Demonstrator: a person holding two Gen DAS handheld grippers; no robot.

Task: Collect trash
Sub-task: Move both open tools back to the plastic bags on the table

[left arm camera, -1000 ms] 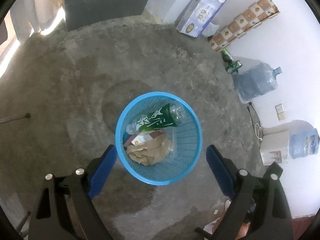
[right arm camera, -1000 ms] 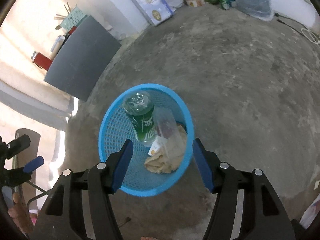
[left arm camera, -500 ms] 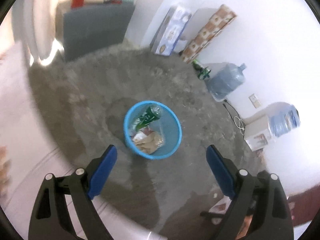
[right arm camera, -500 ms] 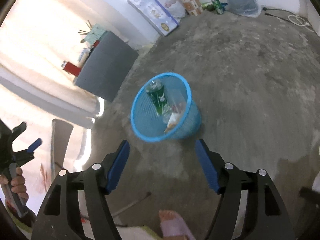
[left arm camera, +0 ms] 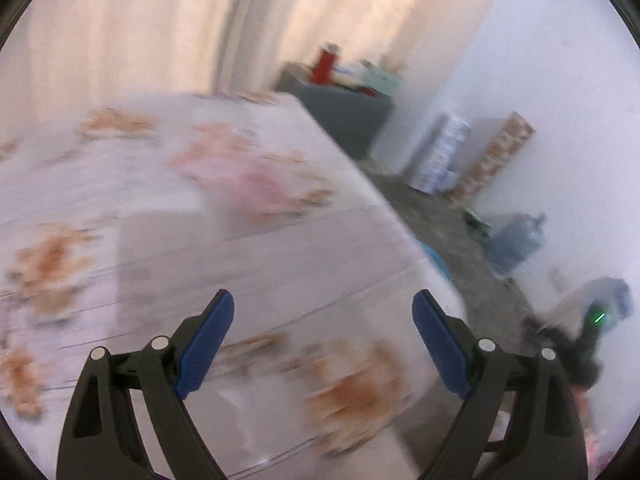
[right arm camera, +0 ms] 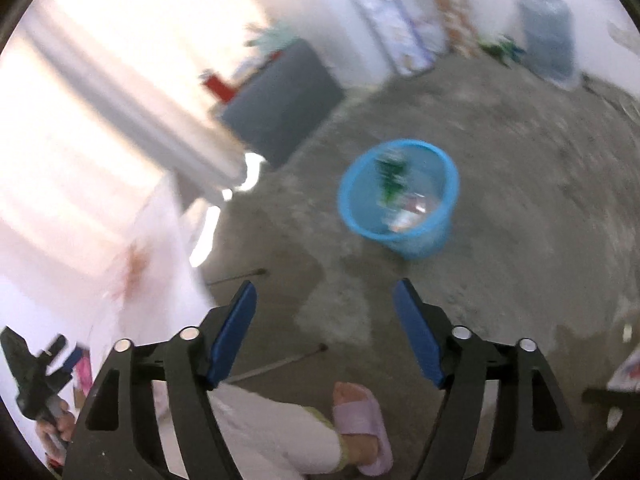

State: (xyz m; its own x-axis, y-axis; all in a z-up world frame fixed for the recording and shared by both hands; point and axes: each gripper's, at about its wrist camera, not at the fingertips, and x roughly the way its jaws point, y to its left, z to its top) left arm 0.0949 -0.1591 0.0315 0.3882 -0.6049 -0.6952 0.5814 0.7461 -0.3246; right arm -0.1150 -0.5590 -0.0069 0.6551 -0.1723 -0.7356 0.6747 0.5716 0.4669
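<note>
both tools empty, left gripper jaws apart over the floral tablecloth, right gripper jaws just widening; blue waste basket with green bottle far on floor; between loads, next needs fresh trash located on the table.

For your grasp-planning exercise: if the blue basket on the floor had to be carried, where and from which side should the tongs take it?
Grip the blue basket by its rim, coming from above. It stands upright with its mouth open, and its thin rim fits between the pads, whereas its round body looks too wide.
</note>
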